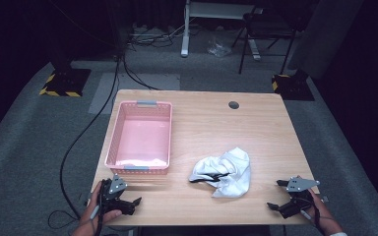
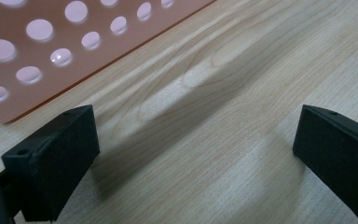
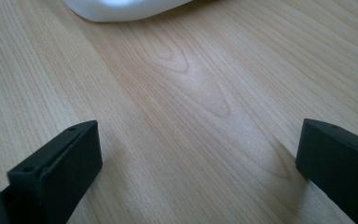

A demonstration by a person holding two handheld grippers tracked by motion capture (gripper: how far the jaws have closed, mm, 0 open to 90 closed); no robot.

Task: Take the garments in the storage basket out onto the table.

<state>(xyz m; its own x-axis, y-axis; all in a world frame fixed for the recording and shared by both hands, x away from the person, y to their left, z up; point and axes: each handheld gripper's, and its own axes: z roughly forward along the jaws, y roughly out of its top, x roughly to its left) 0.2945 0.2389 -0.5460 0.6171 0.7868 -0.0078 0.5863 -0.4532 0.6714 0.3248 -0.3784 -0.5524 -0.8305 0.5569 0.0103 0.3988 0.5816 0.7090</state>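
While we rest both tools low at the table's point(image 1: 202, 123) near edge, our left gripper point(image 1: 134, 203) and right gripper point(image 1: 275, 194) stand wide apart, holding nothing. White cloth point(image 1: 225, 172) lies crumpled between them, just beside the pink basket point(image 1: 141, 169).

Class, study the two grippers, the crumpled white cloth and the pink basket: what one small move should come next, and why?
Probably the right gripper should move forward and left toward the white cloth. Its jaws stand open above bare table, the cloth lies loose just ahead of it, and the pink basket sits empty, with the left gripper open near it.
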